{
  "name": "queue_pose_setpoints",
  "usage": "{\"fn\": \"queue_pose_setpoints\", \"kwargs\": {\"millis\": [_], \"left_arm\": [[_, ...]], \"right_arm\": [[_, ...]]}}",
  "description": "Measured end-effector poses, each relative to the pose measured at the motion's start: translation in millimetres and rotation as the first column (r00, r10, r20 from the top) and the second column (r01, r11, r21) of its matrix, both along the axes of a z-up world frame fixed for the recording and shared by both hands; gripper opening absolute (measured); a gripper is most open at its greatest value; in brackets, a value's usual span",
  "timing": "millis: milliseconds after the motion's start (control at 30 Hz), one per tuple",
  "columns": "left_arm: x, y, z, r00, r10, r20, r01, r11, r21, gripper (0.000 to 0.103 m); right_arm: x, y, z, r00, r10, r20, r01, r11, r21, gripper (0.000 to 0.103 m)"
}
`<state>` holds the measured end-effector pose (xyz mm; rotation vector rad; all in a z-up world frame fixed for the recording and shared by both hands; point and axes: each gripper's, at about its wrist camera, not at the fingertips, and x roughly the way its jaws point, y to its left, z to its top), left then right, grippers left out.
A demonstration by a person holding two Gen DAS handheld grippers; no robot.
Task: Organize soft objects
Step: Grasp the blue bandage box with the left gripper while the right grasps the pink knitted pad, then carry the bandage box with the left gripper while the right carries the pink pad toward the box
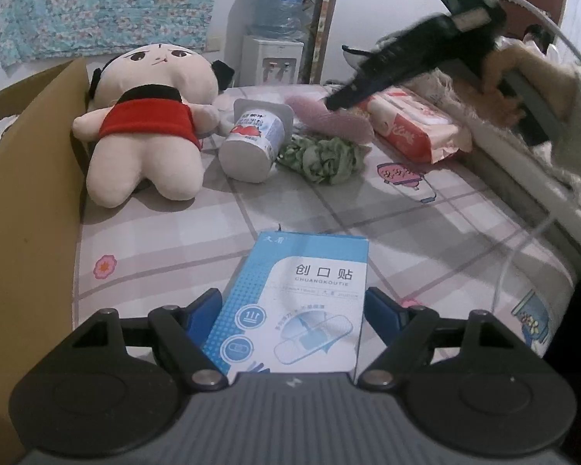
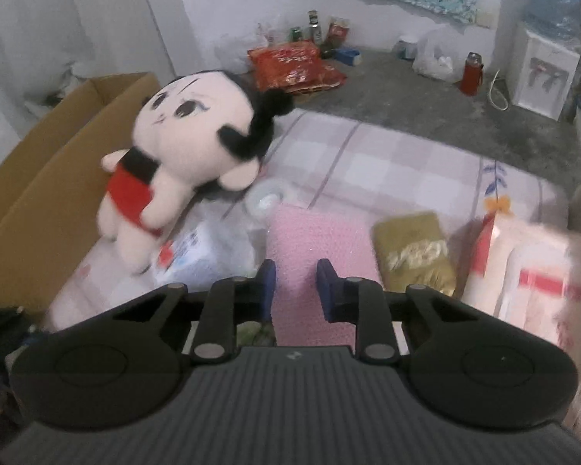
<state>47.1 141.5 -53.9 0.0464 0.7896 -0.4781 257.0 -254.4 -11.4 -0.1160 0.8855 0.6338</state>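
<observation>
The right hand-held gripper [image 2: 296,285] had its pads closed on the pink cloth [image 2: 313,240]. A pinch so near the edge might have slipped, or the trailing cloth might have dragged the green scrunchie [image 1: 321,157] and yogurt cup [image 1: 251,143] beside it. The left hand-held gripper [image 1: 290,310] stood open around a plaster box [image 1: 294,302], not pressing it. The doll [image 1: 147,131] lay at ten o'clock beside the cardboard box [image 1: 31,178]. All rested on a checked bed sheet [image 1: 426,224]; a water dispenser [image 1: 275,31] stood at twelve o'clock beyond it.
</observation>
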Motion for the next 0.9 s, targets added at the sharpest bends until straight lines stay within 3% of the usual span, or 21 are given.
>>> {"fn": "queue_pose_setpoints", "kwargs": {"millis": [133,300,367,500,633,800,900], "left_arm": [[-5,0,3,1.000,-0.002,0.017,0.003,1.000,-0.015,0.081],[-1,2,2,1.000,-0.005,0.007,0.006,1.000,-0.016,0.081],[1,3,1,1.000,-0.003,-0.001,0.002,1.000,-0.025,0.081],[0,6,3,1.000,-0.004,0.000,0.004,0.999,-0.041,0.081],[0,7,2,1.000,-0.009,-0.009,0.009,0.999,-0.045,0.081],[2,5,0,1.000,-0.015,-0.019,0.014,0.999,-0.038,0.081],[1,5,0,1.000,-0.014,-0.015,0.013,0.999,-0.035,0.081]], "right_arm": [[-16,-4,3,0.998,0.065,-0.019,-0.066,0.997,-0.026,0.028],[-19,5,13,0.995,0.099,0.030,-0.095,0.990,-0.106,0.073],[-7,12,9,0.993,0.121,0.004,-0.120,0.987,-0.110,0.080],[26,20,-16,0.997,0.048,-0.056,-0.056,0.988,-0.146,0.080],[46,4,-36,0.989,-0.059,-0.139,0.055,0.998,-0.033,0.079],[29,1,-45,0.989,-0.077,-0.130,0.074,0.997,-0.027,0.068],[18,-10,-40,0.982,-0.096,-0.161,0.095,0.995,-0.012,0.067]]}}
